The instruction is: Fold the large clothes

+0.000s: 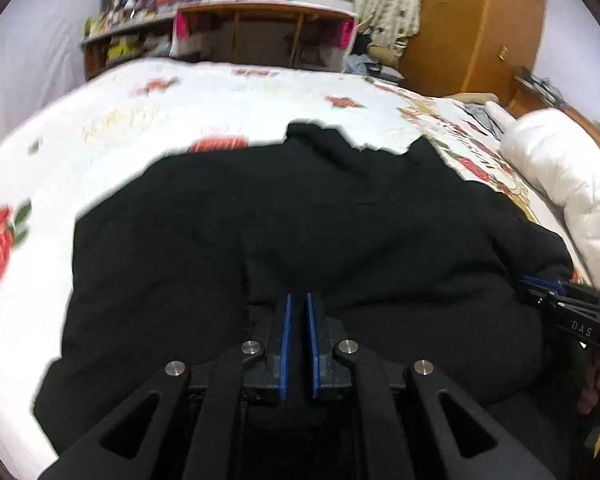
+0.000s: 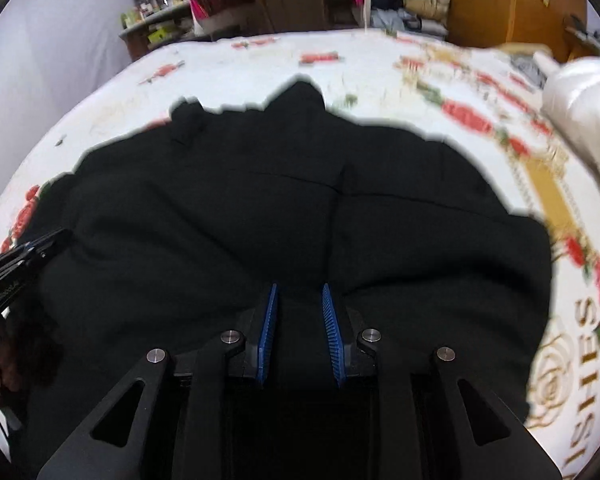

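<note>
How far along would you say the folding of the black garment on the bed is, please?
Early. Done: the black garment is laid out on the floral bedspread, but it is bunched rather than in a neat rectangle. In hand: the left tongs and right tongs each sit at its near edge, narrowly parted; black on black hides whether they pinch fabric. Left: the tidy folds themselves.

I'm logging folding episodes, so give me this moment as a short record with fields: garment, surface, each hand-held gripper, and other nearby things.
garment: black garment, spread in a rumpled heap on the bed
surface: white bedspread with red roses
left hand-held gripper: jaws nearly closed, black cloth between the pads
right hand-held gripper: jaws slightly apart, black cloth between them
nearby: white puffy item at the bed's right edge; wooden shelf unit beyond the bed
</note>
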Motion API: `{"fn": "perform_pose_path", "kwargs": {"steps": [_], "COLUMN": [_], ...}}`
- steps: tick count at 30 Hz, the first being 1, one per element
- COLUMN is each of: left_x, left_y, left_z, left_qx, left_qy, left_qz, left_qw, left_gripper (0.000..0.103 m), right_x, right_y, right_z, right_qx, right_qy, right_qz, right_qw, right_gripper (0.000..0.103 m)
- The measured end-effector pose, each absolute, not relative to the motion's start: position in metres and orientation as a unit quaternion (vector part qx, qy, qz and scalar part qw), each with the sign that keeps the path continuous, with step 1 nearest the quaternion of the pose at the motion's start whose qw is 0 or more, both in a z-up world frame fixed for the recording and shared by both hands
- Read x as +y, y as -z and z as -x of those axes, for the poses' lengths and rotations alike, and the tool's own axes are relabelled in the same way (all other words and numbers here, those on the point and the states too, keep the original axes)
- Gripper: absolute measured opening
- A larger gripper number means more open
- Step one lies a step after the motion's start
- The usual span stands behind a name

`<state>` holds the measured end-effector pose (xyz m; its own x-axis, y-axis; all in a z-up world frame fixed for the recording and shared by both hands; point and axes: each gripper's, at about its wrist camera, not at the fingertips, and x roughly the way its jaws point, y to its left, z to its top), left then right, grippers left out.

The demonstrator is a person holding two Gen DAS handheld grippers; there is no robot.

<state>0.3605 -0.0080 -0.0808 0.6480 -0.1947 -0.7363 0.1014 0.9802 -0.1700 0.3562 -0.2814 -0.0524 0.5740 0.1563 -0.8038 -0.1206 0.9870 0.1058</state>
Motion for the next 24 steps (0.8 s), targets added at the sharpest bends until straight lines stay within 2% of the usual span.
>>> {"fn": "perform_pose_path", "kwargs": {"steps": [4,10,14,17,24], "left_x": [-0.005,0.038,0.07,0.068,0.053], "left_y": [0.069,0.046,0.073,0.083,0.049], "left_z": [-0.354,-0.312,-0.308,-0.307,-0.276], "left_qx": [0.408,0.367,0.406,0.412,0.403], "left_qy": [0.072,0.029,0.007,0.005,0.023], "left_qz": [0.044,0.05,0.081,0.067,0.071], "left_qw": [0.909,0.928,0.91,0.909,0.912], "left_gripper": [0.009,0.009,0.009,0.009,0.009], "right_x": [-0.287,-0.328,-0.355,-0.358,-0.359], "right_y": [0.04,0.011,0.039,0.06,0.021], "right_z": [-0.349,-0.29,-0.278,-0.276,-0.239], "right_qx": [0.452,0.397,0.437,0.459,0.432], "right_qy": [-0.079,-0.048,-0.011,-0.01,0.002], "right_qz": [-0.026,-0.046,-0.072,-0.073,-0.078], "right_qw": [0.888,0.915,0.897,0.886,0.898], "right_gripper": [0.024,0.025,0.025,0.025,0.027]}}
